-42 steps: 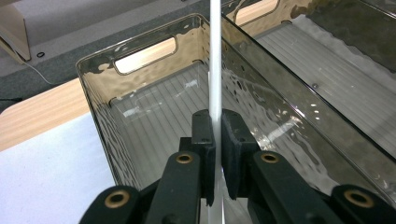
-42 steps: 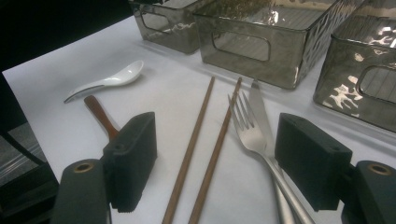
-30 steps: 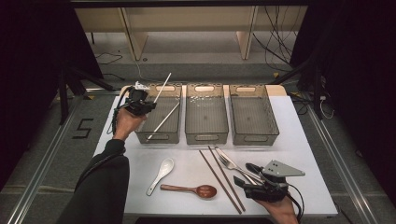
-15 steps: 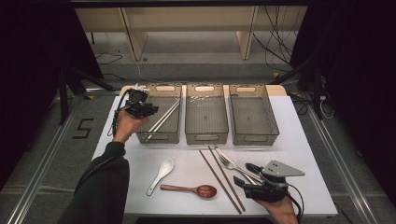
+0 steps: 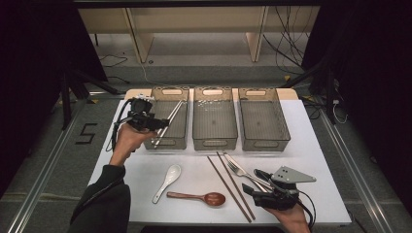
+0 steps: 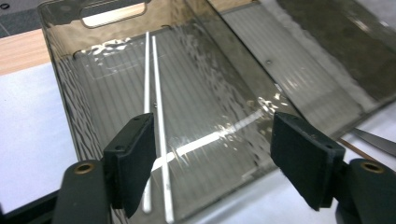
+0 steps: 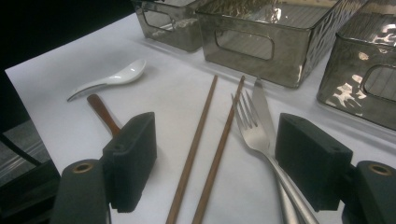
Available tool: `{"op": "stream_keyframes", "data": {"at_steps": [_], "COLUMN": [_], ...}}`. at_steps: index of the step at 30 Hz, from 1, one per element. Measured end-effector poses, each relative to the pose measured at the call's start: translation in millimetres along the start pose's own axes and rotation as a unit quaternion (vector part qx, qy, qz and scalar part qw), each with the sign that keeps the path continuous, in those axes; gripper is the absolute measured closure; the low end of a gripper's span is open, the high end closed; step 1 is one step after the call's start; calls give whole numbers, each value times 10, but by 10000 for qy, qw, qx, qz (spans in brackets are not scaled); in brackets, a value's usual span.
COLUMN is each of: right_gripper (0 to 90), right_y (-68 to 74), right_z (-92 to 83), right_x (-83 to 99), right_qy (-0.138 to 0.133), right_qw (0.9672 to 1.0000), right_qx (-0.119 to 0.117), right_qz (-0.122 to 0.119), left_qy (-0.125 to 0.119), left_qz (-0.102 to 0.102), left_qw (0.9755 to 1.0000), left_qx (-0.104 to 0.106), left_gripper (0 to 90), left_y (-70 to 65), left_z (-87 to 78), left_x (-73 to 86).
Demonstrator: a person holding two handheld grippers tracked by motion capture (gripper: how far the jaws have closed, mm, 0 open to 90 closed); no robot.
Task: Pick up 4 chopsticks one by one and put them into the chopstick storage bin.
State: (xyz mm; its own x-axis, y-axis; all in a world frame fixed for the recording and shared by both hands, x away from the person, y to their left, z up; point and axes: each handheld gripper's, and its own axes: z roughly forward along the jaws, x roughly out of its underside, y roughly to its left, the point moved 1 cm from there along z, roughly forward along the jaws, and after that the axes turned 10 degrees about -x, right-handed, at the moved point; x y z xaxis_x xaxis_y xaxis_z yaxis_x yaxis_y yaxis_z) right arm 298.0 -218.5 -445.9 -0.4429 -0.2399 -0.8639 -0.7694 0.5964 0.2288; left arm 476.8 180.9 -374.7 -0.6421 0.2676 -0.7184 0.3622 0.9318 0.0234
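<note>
The left gripper (image 5: 156, 123), fingers (image 6: 131, 163) just opened wide and empty, hangs at upper left over the smoky clear plastic bin (image 5: 160, 142) where the two thin white chopsticks (image 6: 156, 105) lie, while the right gripper (image 5: 251, 191), fingers wide and empty, sits at lower right by the brown wooden chopsticks (image 5: 231, 184) on the bench

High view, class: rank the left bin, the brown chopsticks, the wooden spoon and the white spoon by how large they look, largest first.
1. Left bin, clearly the largest.
2. Brown chopsticks, the longest of the utensils.
3. Wooden spoon.
4. White spoon.
The two spoons look close in length, so their order is unsure.

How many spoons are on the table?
2. A white spoon lies on the table in front of the left bin, and a brown wooden spoon lies just in front of it, beside the brown chopsticks. None seems hidden.
</note>
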Motion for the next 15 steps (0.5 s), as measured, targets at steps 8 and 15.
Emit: {"op": "stream_keyframes", "data": {"at_steps": [8,15], "right_gripper": [301,308], "right_y": [9,41], "right_z": [-8,69], "right_x": [-71,-137], "right_qy": [251,771], "right_qw": [9996,9969], "right_qx": [54,75], "right_qz": [85,162], "left_qy": [-54,-166], "left_qz": [-142,-218], "left_qw": [9999,9995], "left_qx": [64,172], "left_gripper": [242,221], "left_y": [-45,-113], "left_z": [-100,-182], "left_x": [254,544]}}
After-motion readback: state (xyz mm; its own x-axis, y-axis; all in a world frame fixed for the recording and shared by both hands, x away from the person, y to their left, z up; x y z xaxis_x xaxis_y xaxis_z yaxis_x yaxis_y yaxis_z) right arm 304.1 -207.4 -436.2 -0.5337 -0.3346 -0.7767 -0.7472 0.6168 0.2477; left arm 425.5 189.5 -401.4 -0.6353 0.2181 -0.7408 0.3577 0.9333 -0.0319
